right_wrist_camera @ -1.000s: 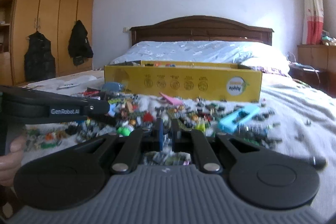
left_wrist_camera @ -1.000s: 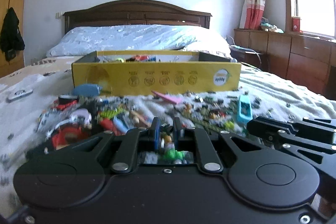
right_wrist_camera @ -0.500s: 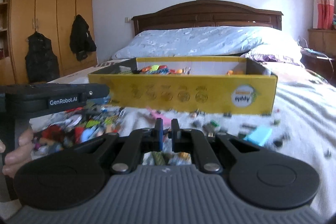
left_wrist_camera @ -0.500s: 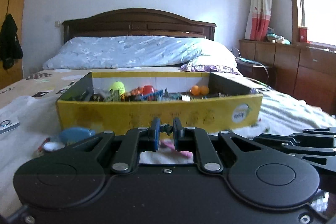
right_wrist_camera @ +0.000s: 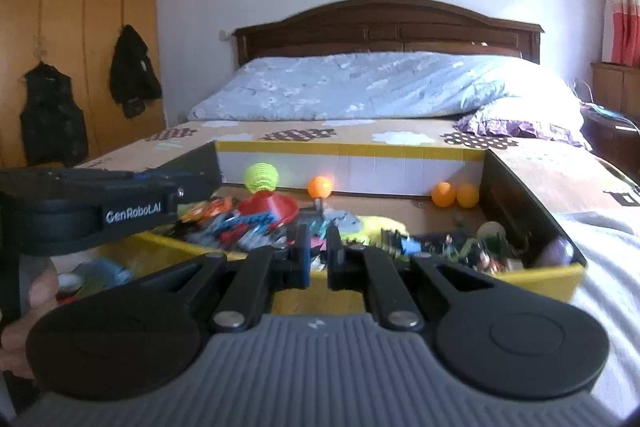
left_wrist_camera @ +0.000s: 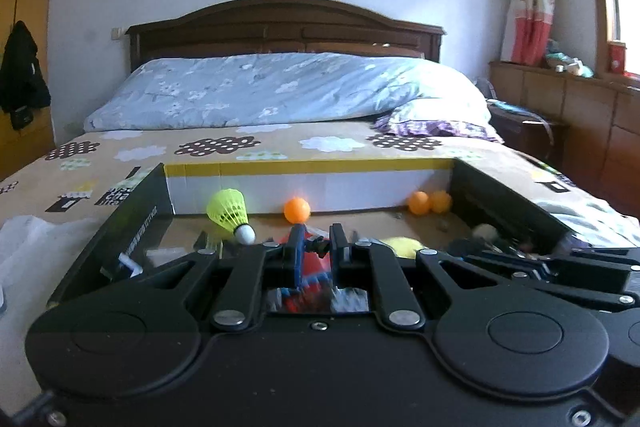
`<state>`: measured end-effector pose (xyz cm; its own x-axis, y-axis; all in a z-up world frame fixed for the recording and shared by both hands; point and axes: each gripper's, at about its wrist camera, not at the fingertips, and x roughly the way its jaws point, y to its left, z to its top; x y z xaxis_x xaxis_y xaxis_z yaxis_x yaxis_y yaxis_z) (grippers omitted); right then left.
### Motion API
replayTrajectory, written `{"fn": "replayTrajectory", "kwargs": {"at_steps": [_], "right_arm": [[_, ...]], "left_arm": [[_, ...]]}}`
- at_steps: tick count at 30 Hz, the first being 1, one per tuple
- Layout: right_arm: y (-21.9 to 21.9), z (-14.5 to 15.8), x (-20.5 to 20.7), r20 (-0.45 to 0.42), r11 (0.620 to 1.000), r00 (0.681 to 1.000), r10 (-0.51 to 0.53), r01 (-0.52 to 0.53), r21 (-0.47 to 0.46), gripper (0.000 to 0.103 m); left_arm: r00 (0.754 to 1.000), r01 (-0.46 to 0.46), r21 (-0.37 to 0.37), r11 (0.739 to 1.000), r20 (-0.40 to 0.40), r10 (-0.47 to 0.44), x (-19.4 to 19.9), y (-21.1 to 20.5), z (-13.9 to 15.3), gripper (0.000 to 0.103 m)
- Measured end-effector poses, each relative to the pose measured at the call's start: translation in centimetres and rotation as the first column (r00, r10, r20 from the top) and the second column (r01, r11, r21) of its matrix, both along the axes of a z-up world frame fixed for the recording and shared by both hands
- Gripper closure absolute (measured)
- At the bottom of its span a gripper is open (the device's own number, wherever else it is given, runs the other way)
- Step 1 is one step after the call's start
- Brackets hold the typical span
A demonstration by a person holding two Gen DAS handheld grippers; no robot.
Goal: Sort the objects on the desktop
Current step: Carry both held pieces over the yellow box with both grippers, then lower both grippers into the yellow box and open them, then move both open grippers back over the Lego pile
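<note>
1. The left tool (left_wrist_camera: pixel 316 247) is held over the open yellow cardboard box (right_wrist_camera: pixel 352 149), jaws pinched on a small dark piece, presumably for dropping in.
2. The right tool (right_wrist_camera: pixel 318 247) is closed; whether anything is gripped cannot be told.
3. Sorted toys are seen mid-frame: a yellow-green shuttlecock (left_wrist_camera: pixel 230 213) and orange ping-pong balls (left_wrist_camera: pixel 429 202).
</note>
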<state>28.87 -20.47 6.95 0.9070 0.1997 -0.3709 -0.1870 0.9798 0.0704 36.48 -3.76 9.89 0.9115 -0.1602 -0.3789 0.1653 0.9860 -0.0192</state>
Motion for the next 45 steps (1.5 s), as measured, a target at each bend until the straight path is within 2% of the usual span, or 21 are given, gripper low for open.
{"fn": "replayTrajectory", "kwargs": {"at_steps": [3,5,6,7,9,10,14,17,24,30,37,41,45], "right_arm": [[-0.7,0.1,2.8,-0.033,0.999,0.999,-0.033,0.035,0.038,0.094],[-1.6,-0.1,4.9,-0.072,0.996,0.997,-0.041,0.046,0.074,0.088],[-2.0,-0.2,5.7,-0.094,0.995,0.994,-0.055,0.063,0.082,0.069],[-2.4,-0.4,6.3,-0.109,0.993,0.991,-0.074,0.084,0.087,0.050],[-2.9,-0.6,6.7,-0.106,0.991,0.990,-0.096,0.105,0.077,0.030],[-3.1,-0.7,6.8,-0.105,0.992,0.989,-0.100,0.108,0.073,0.027],[-3.6,-0.9,6.5,-0.125,0.991,0.989,-0.082,0.094,0.095,0.022],[-3.6,-0.3,5.4,-0.125,0.992,0.990,-0.069,0.081,0.096,0.018],[-3.7,1.9,0.4,-0.119,0.995,0.993,0.000,0.012,0.102,0.010],[-3.4,3.4,-4.9,-0.137,0.991,0.989,0.054,-0.037,0.126,0.003],[-2.2,5.2,-10.9,-0.093,0.993,0.991,0.096,-0.090,0.074,0.000],[-1.7,5.1,-13.4,-0.100,0.993,0.989,0.107,-0.101,0.058,0.000],[-1.6,4.2,-15.0,-0.149,0.993,0.984,0.101,-0.090,0.074,0.000]], "left_arm": [[0.999,-0.022,0.004,1.000,-0.032,0.023,2.8,0.0,-0.3,0.090],[0.997,-0.037,0.001,0.999,-0.064,0.037,4.1,0.3,-0.4,0.081],[0.996,-0.043,-0.005,0.999,-0.080,0.042,4.6,0.5,-0.5,0.064],[0.995,-0.045,-0.012,0.999,-0.089,0.044,4.8,0.7,-0.6,0.054],[0.994,-0.051,-0.026,0.998,-0.103,0.049,5.1,1.1,-0.9,0.053],[0.993,-0.050,-0.029,0.998,-0.108,0.047,5.1,1.2,-1.0,0.052],[0.990,-0.050,-0.034,0.998,-0.132,0.045,4.0,1.5,-1.3,0.046],[0.990,-0.043,-0.043,0.998,-0.134,0.037,2.5,1.7,-0.9,0.036],[0.994,0.009,-0.027,1.000,-0.107,-0.012,-3.1,1.9,1.2,0.025],[0.993,0.052,-0.038,0.998,-0.108,-0.056,-9.0,2.3,3.2,0.025],[0.992,0.071,-0.028,0.997,-0.101,-0.073,-15.3,2.7,5.2,0.021],[0.992,0.081,0.002,0.997,-0.097,-0.081,-18.5,3.1,5.5,0.018],[0.991,0.076,0.019,0.997,-0.116,-0.073,-21.1,3.4,5.0,0.017]]}}
